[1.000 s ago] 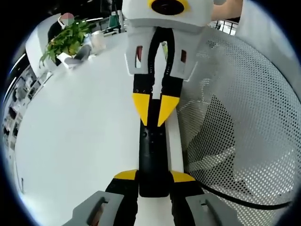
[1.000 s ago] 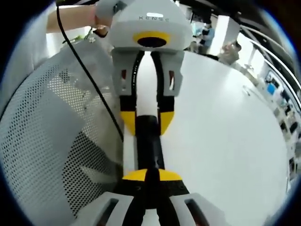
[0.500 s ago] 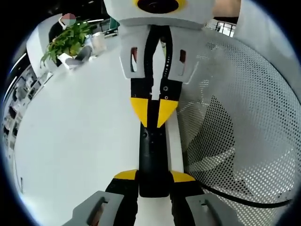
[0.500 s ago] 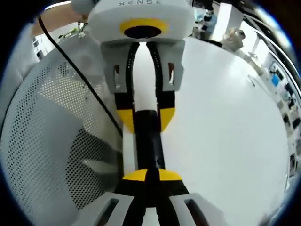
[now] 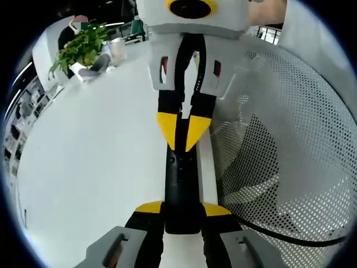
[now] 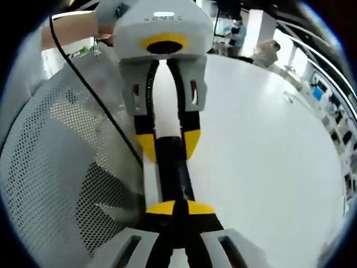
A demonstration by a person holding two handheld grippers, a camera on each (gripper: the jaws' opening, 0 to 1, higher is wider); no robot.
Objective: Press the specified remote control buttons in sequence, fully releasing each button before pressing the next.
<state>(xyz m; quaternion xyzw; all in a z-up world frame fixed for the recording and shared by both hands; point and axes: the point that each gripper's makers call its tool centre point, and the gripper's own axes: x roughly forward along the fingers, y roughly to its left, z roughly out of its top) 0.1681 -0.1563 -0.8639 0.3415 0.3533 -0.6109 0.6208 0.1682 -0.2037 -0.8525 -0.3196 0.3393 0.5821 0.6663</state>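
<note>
- Left gripper (image 5: 182, 209): in the left gripper view its yellow-tipped jaws are clamped on the near end of the remote control (image 5: 181, 184), one jaw on each long side.
- Right gripper (image 6: 174, 207): in the right gripper view its yellow tips are drawn together over the remote control (image 6: 170, 167), meeting on its top face at the near end. In the left gripper view this same gripper (image 5: 183, 129) enters from the far side, tips together and pointing down onto the remote's upper face.
- Remote control: a long black bar with a white edge, lying lengthwise between the two grippers, which face each other along it.
- White table (image 5: 95, 162): beneath and to one side of the remote.
- Perforated white chair back (image 5: 279, 156): just beside the remote on the other side, with a black cable (image 5: 279, 237) across it.
- Potted plant (image 5: 78, 47): well apart, at the far table edge.
</note>
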